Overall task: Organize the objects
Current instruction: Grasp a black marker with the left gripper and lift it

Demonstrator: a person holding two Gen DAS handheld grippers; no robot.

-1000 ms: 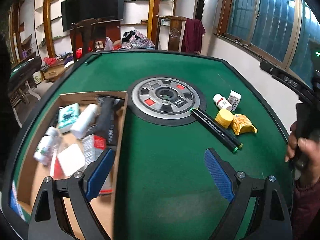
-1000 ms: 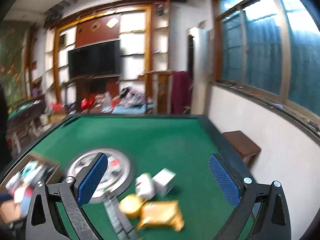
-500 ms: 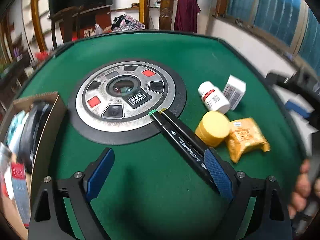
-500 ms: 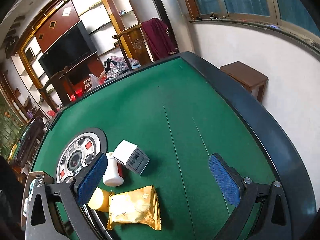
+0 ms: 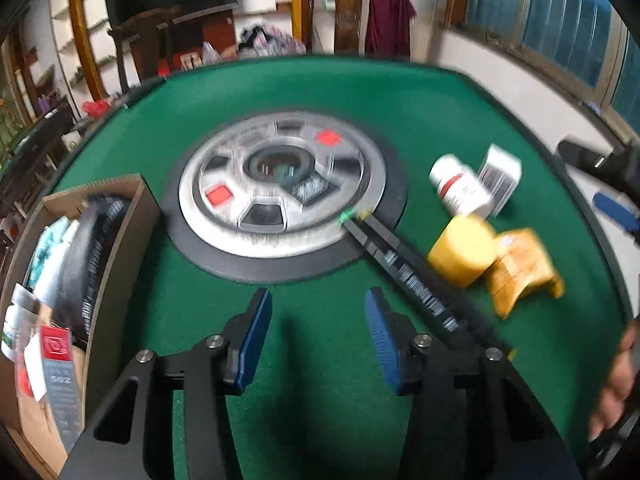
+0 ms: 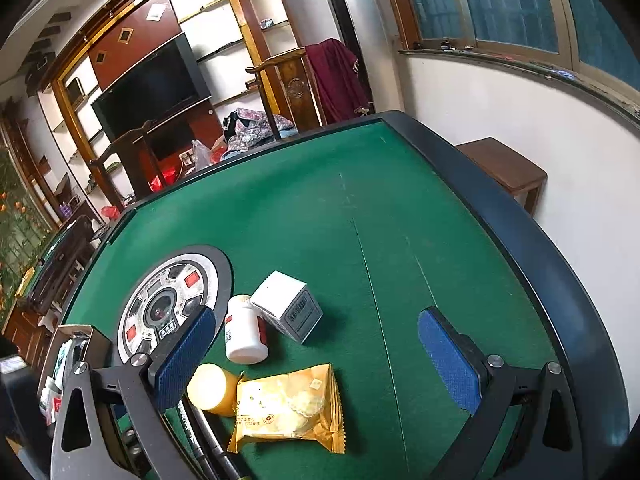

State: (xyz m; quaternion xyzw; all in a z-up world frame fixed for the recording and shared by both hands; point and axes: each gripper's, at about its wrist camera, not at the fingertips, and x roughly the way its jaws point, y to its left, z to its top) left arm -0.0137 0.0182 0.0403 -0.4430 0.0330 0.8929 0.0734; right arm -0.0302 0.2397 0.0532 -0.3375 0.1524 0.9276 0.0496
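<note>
On the green table lie two black markers (image 5: 416, 280), a yellow round tub (image 5: 460, 254), a yellow snack packet (image 5: 520, 270), a white pill bottle (image 5: 460, 190) and a small white box (image 5: 500, 174). My left gripper (image 5: 318, 332) hovers empty just left of the markers, jaws narrowed but apart. My right gripper (image 6: 316, 354) is open wide and empty above the snack packet (image 6: 288, 406), tub (image 6: 210, 390), bottle (image 6: 244, 334) and box (image 6: 288, 310).
A cardboard box (image 5: 116, 248) with several packed items stands at the left. A round grey dial panel (image 5: 280, 192) sits in the table's middle. The table's raised dark rim (image 6: 500, 208) runs along the right, with a wall and a wooden stool (image 6: 504, 168) beyond.
My left gripper's jaws have closed to about half their width and it has shifted left of the markers. My right gripper has dropped closer over the packet and bottle.
</note>
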